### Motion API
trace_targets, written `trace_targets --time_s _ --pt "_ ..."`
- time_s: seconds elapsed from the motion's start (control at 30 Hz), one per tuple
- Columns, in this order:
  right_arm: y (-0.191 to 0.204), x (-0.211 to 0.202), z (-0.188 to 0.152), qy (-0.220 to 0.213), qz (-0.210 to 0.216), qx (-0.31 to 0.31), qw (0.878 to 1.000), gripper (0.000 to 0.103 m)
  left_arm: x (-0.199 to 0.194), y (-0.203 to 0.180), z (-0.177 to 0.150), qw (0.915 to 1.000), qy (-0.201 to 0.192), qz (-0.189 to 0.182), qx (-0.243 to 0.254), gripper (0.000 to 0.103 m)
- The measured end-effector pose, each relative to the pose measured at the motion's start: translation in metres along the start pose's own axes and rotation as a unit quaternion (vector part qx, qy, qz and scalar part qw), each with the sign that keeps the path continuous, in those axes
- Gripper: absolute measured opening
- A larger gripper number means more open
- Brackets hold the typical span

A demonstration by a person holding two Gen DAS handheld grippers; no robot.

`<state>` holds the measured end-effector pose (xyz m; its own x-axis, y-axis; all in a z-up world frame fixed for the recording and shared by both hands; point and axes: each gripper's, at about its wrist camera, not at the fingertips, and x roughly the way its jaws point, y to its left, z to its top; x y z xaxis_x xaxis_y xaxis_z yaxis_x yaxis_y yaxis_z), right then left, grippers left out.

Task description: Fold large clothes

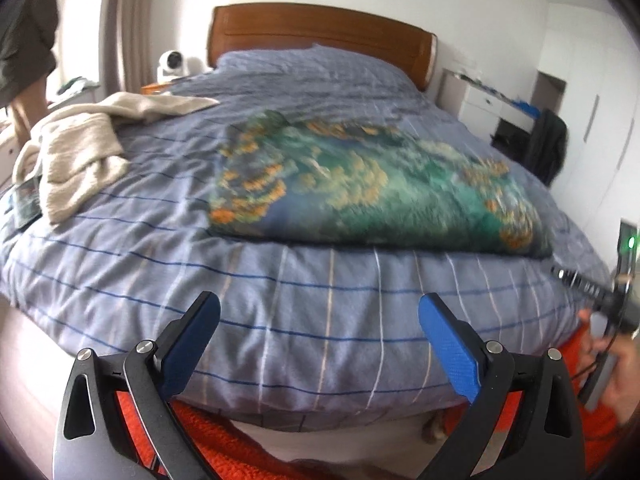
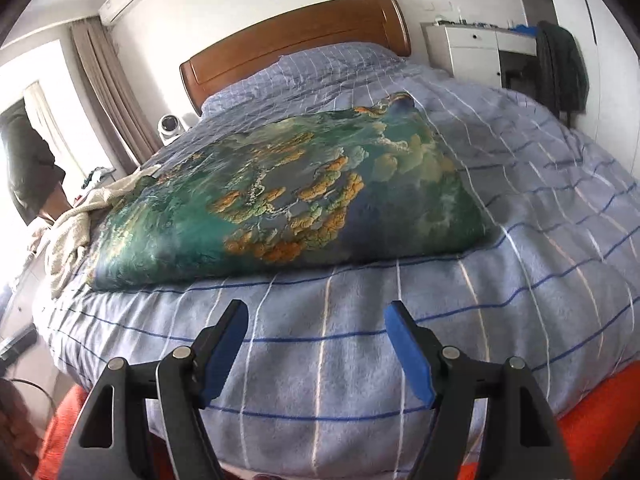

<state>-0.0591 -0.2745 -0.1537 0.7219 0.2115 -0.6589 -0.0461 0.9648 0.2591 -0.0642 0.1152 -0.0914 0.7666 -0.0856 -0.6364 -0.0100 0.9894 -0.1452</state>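
A green and blue garment with orange patches (image 1: 372, 188) lies folded flat in the middle of the bed; it also shows in the right wrist view (image 2: 280, 200). A cream garment (image 1: 80, 148) lies crumpled at the bed's left side, also seen in the right wrist view (image 2: 72, 232). My left gripper (image 1: 320, 320) is open and empty, above the bed's near edge, short of the folded garment. My right gripper (image 2: 316, 328) is open and empty, also above the near edge. The hand with the right gripper (image 1: 608, 308) shows at the right edge of the left wrist view.
The bed has a blue striped duvet (image 1: 280, 320) and a wooden headboard (image 1: 320, 32). A white fan (image 1: 172, 62) stands left of the headboard. A white cabinet (image 2: 472, 52) and a dark jacket on a chair (image 2: 560, 68) stand at the right. A person (image 2: 28, 168) stands at the left.
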Motion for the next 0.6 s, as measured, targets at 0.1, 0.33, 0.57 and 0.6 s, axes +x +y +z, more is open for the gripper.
trace_targets --time_s 0.1,0.33,0.57,0.6 --pt "0.004 -0.009 0.002 -0.021 0.009 -0.014 1.0 0.073 -0.016 0.001 0.008 0.9998 -0.011 0.003 -0.016 0.1" --pt "0.005 -0.028 0.0 -0.049 0.029 -0.027 0.998 0.073 -0.04 -0.024 0.043 0.9987 -0.037 -0.031 -0.016 0.102" --pt "-0.004 -0.032 0.002 -0.064 0.019 -0.013 0.998 0.073 0.033 -0.09 0.085 0.9958 -0.031 -0.068 0.053 0.102" --pt "-0.007 -0.031 0.001 -0.063 0.017 -0.011 0.998 0.073 0.051 -0.097 0.095 0.9959 -0.032 -0.062 0.057 0.102"
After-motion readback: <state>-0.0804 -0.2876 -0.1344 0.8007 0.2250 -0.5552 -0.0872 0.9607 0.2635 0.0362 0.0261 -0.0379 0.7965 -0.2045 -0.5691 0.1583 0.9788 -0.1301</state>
